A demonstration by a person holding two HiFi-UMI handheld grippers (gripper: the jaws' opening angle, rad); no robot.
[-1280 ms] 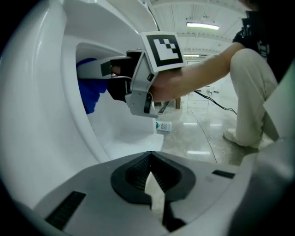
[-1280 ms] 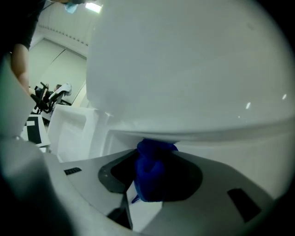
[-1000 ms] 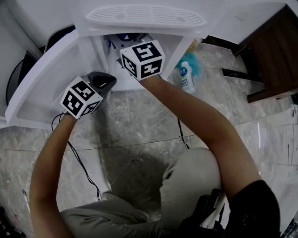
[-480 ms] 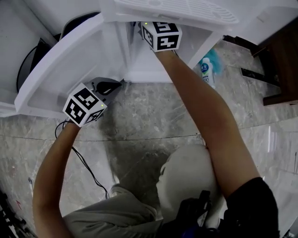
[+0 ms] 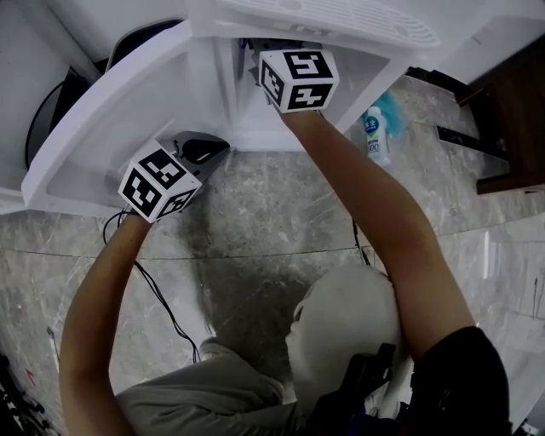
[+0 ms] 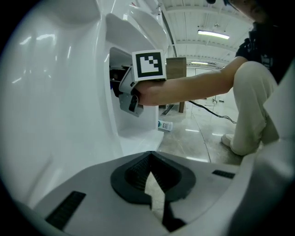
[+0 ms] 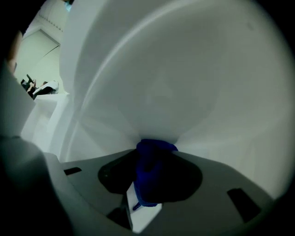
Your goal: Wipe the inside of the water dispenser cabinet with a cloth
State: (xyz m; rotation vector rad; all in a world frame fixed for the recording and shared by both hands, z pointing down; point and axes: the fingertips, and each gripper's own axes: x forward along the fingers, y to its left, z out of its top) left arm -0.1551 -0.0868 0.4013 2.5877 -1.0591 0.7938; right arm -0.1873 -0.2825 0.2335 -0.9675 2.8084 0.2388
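The white water dispenser cabinet (image 5: 255, 119) stands open, its door (image 5: 111, 128) swung out to the left. My right gripper (image 7: 150, 177) reaches inside, shut on a bunched blue cloth (image 7: 150, 161) that presses against the white inner wall (image 7: 184, 83). In the head view only its marker cube (image 5: 298, 78) shows at the opening. The left gripper view shows the right gripper (image 6: 130, 96) going into the cabinet. My left gripper (image 5: 207, 150) is shut with nothing in it, beside the door's inner face near its lower edge (image 6: 60, 115).
A white bottle with a blue label (image 5: 372, 134) lies on the marble floor to the right of the cabinet. Dark wooden furniture (image 5: 511, 94) stands at far right. A black cable (image 5: 162, 306) runs over the floor by my left arm. The drip grille (image 5: 341, 17) overhangs the opening.
My right gripper with the cloth has moved from the cabinet's opening further inside. The left gripper has shifted a little along the door and stays shut.
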